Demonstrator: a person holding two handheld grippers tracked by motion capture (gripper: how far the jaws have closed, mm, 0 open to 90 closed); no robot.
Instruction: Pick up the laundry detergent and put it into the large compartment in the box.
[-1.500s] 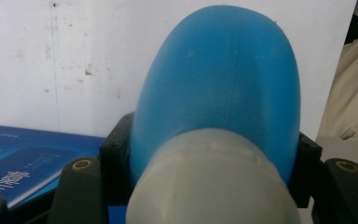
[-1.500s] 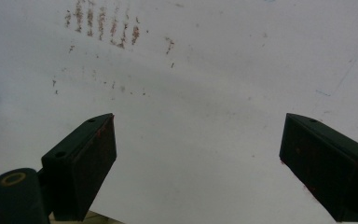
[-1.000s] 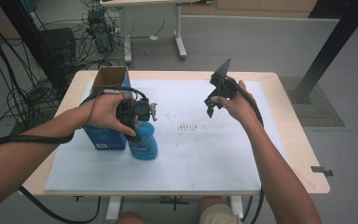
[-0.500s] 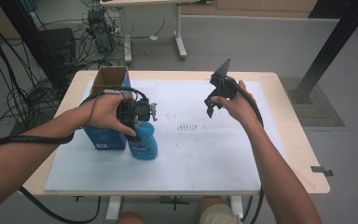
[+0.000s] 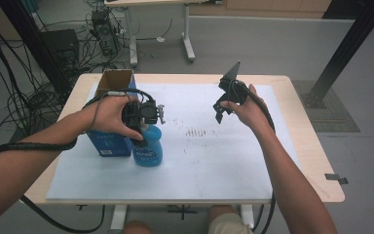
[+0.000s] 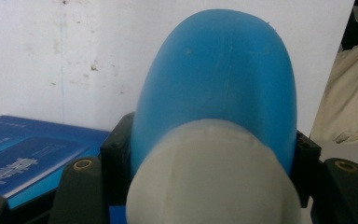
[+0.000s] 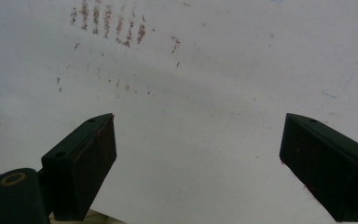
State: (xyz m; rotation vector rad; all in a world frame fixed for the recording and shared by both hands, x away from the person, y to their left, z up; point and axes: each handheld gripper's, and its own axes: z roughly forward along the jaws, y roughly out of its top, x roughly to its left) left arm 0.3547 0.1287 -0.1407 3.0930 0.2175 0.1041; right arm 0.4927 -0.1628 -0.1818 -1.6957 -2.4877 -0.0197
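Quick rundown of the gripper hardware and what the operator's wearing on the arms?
Both units are black. The left gripper has a silvery metal bit on its body and a thick black cable trailing off along the forearm. The right gripper carries a dark three-cornered plate on top, and its cable runs down along the forearm. Its flat rectangular pads show reddish smudges; brass-coloured screw inserts sit in the jaw arms. Forearms are bare, no sleeves or gloves.

On the table [image 5: 302,146] lies a mat [image 5: 214,165], the bottle [image 5: 147,148] standing at its left part just right of the box [image 5: 109,141], touching it, with the left gripper [image 5: 143,114] over the bottle, smudge marks [image 5: 197,131] mid-mat and the right gripper [image 5: 221,109] above the mat, right of them.
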